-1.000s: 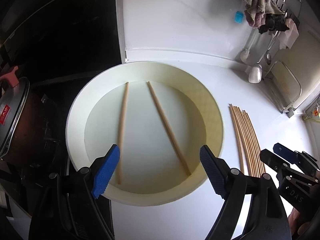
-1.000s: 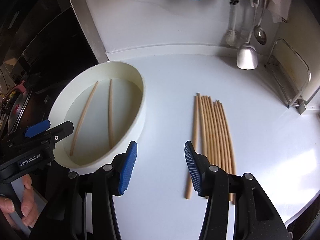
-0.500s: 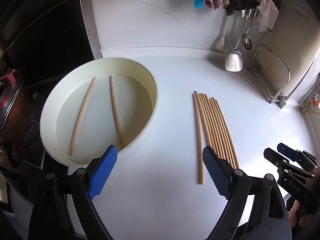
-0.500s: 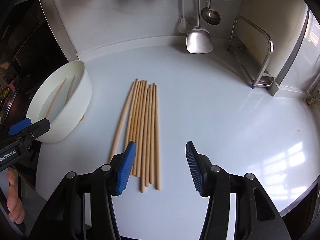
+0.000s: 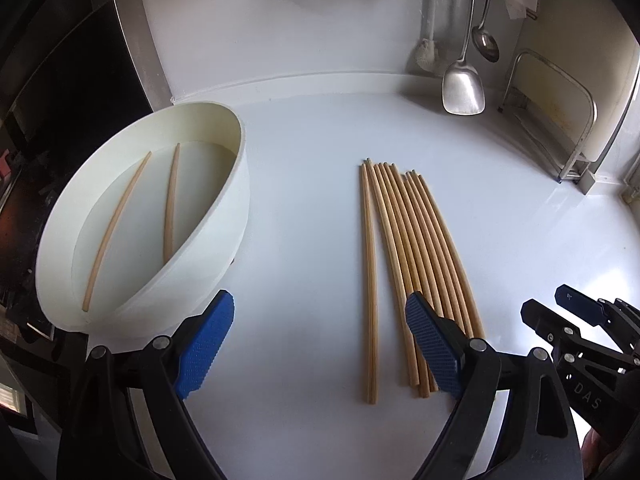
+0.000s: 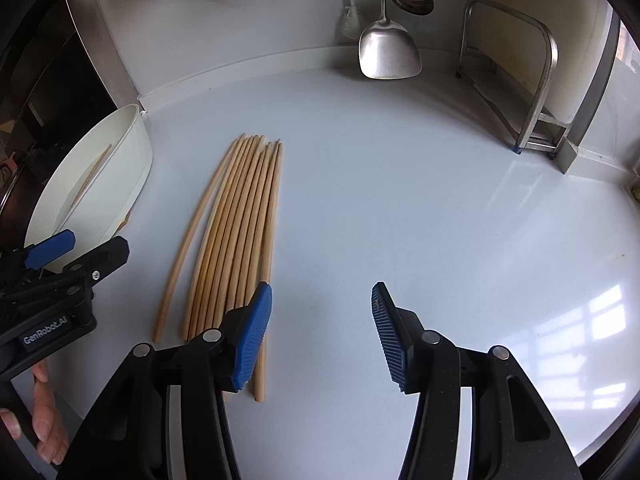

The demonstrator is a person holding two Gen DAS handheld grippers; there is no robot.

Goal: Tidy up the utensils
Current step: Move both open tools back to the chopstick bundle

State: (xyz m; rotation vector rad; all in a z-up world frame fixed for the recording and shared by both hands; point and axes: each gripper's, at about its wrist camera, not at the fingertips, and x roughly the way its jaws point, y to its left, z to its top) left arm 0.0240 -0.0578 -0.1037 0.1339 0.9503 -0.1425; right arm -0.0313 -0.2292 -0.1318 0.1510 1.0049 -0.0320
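Note:
Several wooden chopsticks point(image 5: 412, 240) lie side by side on the white counter. Two more chopsticks point(image 5: 116, 220) rest in the round white basin point(image 5: 224, 240) to their left. My left gripper point(image 5: 320, 344) hovers open over the bundle's near end; the leftmost stick shows between its fingers and its right pad point(image 5: 430, 348) covers others. Nothing is pressed by either pad. My right gripper point(image 6: 320, 332) is open and empty, its left pad point(image 6: 254, 332) over the right edge of the chopsticks point(image 6: 236, 216). The basin point(image 6: 132, 168) sits far left in that view.
A steel spatula point(image 5: 464, 92), a ladle point(image 5: 486, 46) and a brush point(image 5: 426, 56) hang at the back wall. A wire rack point(image 5: 560, 128) stands at the back right. A dark stove point(image 5: 40, 120) borders the basin. A person's hand point(image 6: 44, 412) grips the left tool.
Both grippers have slid right and come lower. The left one has left the basin and now hangs over the bundle. The right one has passed from the bundle's left to its right edge.

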